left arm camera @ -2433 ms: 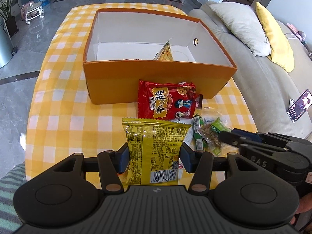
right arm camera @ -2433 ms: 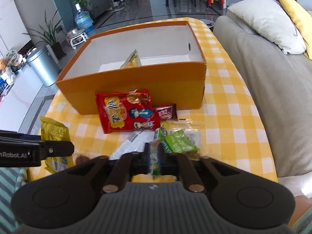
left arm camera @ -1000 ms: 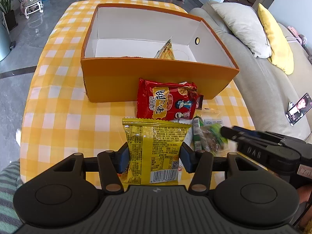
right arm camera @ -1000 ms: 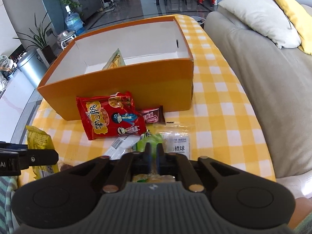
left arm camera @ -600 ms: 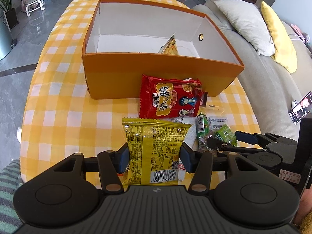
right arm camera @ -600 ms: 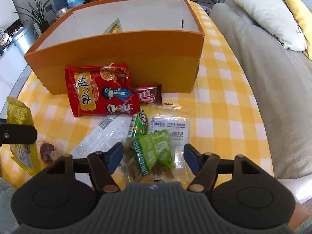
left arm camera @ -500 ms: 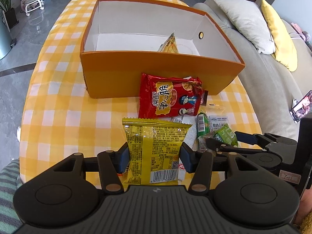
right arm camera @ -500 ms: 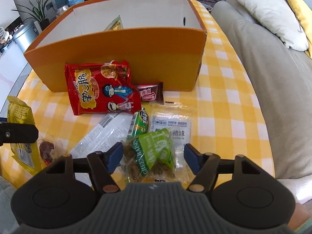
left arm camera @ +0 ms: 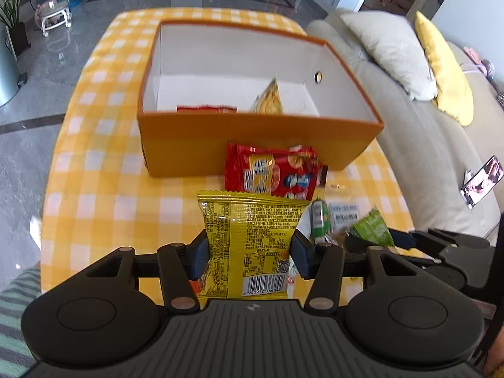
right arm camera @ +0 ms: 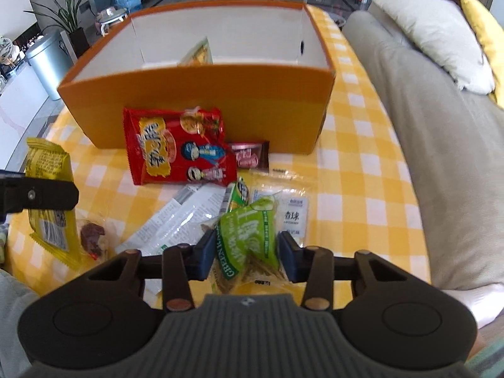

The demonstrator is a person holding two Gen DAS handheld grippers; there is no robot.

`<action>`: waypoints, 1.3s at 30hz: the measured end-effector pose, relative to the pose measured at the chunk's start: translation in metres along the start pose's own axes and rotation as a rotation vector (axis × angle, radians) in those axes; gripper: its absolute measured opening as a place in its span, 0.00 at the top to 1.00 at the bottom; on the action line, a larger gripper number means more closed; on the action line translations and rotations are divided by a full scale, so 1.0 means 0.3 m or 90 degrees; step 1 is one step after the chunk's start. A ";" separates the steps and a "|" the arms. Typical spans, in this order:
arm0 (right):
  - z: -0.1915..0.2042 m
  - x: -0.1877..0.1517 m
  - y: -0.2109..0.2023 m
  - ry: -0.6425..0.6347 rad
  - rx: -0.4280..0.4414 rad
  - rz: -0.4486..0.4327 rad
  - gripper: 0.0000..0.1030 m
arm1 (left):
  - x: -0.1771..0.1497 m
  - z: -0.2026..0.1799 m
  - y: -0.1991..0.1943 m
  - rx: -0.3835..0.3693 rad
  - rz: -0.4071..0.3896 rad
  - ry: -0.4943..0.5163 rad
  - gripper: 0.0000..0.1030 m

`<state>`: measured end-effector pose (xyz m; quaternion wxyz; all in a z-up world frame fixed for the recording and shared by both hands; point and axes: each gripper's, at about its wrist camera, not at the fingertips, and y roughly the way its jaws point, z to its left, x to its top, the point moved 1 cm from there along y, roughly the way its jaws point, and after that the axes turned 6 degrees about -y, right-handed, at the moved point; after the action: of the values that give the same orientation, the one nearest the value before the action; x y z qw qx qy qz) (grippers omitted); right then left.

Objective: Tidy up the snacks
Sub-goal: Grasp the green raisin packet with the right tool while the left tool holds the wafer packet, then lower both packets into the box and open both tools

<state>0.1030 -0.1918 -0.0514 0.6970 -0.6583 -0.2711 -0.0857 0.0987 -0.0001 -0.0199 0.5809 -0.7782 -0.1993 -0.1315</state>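
My left gripper (left arm camera: 249, 252) is shut on a yellow snack packet (left arm camera: 252, 236), held upright above the checked tablecloth; the same yellow packet (right arm camera: 47, 163) shows at the left of the right wrist view. My right gripper (right arm camera: 247, 255) has its jaws closing on a green snack packet (right arm camera: 249, 233), with both pads against the packet's sides. The green packet (left arm camera: 371, 230) sits tilted between those fingers. Behind stands the orange box (right arm camera: 220, 94), open on top, with a yellow-orange packet (left arm camera: 267, 102) and a red-and-white packet (left arm camera: 206, 108) inside.
Loose on the cloth: a red packet (right arm camera: 179, 151) against the box front, a brown bar (right arm camera: 252, 154), a thin green stick (right arm camera: 237, 195), a clear labelled bag (right arm camera: 293, 211), a white wrapper (right arm camera: 176, 220). A grey sofa (right arm camera: 441, 157) runs along the right.
The right gripper let go of the thin green stick, opened wide, came over the green packet and narrowed onto it. The left gripper keeps its hold on the yellow packet, nearly still.
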 end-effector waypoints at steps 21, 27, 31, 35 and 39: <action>-0.070 0.258 -0.307 0.020 0.050 -0.159 0.61 | 0.309 -0.125 -0.134 -0.044 -0.113 0.053 0.42; -0.150 0.414 -0.287 0.058 0.092 -0.181 0.61 | 0.421 -0.149 -0.073 -0.039 -0.115 0.053 0.42; -0.178 0.508 -0.220 0.048 0.093 -0.169 0.61 | 0.475 -0.141 0.010 -0.012 -0.097 0.053 0.42; -0.184 0.557 -0.119 0.037 0.095 -0.134 0.61 | 0.503 -0.129 0.099 0.030 -0.071 0.071 0.42; -0.163 0.567 -0.013 0.002 0.072 -0.091 0.61 | 0.516 -0.105 0.207 0.072 -0.030 0.087 0.42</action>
<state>0.2567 -0.1991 0.0360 0.7259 -0.5965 -0.3204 -0.1209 0.2657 -0.0211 0.0039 0.6330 -0.7282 -0.1847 -0.1867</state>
